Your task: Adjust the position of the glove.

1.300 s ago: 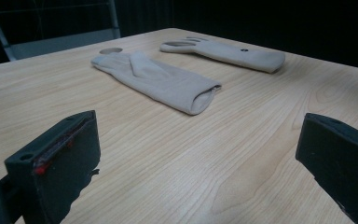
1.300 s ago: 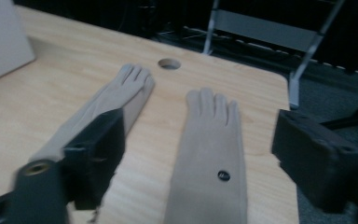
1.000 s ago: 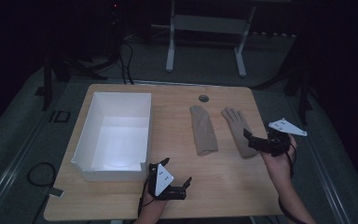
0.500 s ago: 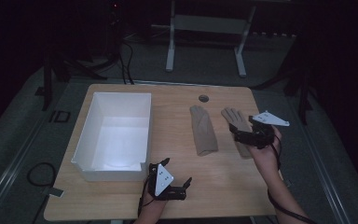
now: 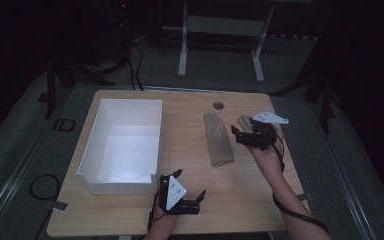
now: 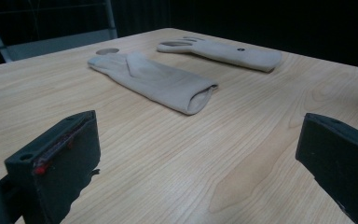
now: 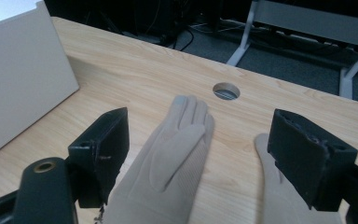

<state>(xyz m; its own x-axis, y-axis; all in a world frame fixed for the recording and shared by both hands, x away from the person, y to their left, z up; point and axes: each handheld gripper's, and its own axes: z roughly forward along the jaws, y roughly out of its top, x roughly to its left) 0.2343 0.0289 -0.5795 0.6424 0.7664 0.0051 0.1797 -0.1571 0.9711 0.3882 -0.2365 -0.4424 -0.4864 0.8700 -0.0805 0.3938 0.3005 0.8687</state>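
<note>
high view, beige glove (image 5: 218, 140), flat, fingers together

Both grippers (image 5: 190, 192) (image 5: 241, 134) agape, empty

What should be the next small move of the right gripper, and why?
Probably lower it onto the left glove. The right gripper hangs above the two beige gloves with its jaws open, they have just been closing a little, and that glove lies flat between them, not yet pinched. The white box stands open on the far side, a likely place for it.
</note>
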